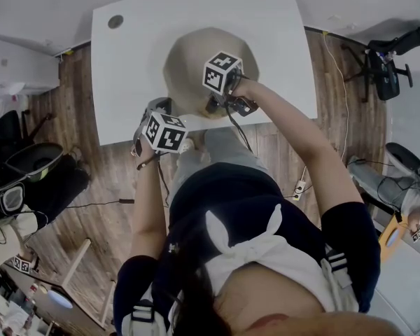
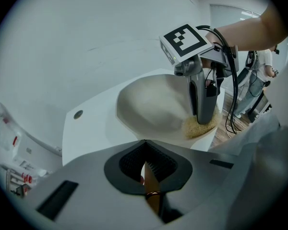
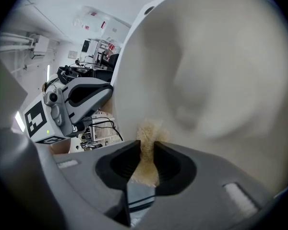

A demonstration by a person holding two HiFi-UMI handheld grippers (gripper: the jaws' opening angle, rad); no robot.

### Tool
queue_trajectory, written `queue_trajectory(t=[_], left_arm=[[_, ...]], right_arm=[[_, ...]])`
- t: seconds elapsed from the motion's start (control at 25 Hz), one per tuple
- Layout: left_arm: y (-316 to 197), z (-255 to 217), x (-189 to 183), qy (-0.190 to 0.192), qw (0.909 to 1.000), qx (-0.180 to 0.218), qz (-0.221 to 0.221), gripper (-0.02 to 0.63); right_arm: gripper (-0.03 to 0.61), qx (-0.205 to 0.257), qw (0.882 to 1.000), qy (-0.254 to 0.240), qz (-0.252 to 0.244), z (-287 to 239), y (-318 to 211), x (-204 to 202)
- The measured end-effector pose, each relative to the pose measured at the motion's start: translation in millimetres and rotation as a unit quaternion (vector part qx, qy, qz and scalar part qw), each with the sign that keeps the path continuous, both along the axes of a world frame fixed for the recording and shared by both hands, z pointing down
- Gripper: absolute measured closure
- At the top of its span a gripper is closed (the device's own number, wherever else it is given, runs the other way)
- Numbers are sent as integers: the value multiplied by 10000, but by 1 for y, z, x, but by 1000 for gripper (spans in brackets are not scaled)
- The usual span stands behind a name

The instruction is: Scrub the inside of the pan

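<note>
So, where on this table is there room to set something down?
Bare table lies left of the pan, from the cable hole to the near edge; strips run behind the pan and to its right. Crowded: the near edge, where the left gripper holds the pan's handle and the right gripper presses the scrubber inside.

Bright, even indoor light with soft shadows; gripper views bulge, corners dark, nearest parts blurred

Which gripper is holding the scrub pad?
The right gripper, clamped on the beige scrub pad inside the pan; the left gripper grips the handle instead.
</note>
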State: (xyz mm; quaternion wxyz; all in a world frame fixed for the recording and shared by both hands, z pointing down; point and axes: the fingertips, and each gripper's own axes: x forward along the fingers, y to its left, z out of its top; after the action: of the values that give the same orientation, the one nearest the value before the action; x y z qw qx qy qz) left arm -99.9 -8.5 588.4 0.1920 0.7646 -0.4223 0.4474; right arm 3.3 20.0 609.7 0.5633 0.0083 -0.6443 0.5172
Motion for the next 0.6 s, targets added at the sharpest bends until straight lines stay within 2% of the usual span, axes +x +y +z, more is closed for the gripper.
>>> queue_trajectory(t=[0.28, 0.6], left_arm=[[-2, 0, -4, 8, 10000, -28, 0, 609], [-1, -1, -3, -13, 10000, -32, -8, 609]], right_arm=[[495, -281, 9969, -314, 661, 1, -7, -20], [495, -598, 9819, -826, 1593, -2, -19, -50]])
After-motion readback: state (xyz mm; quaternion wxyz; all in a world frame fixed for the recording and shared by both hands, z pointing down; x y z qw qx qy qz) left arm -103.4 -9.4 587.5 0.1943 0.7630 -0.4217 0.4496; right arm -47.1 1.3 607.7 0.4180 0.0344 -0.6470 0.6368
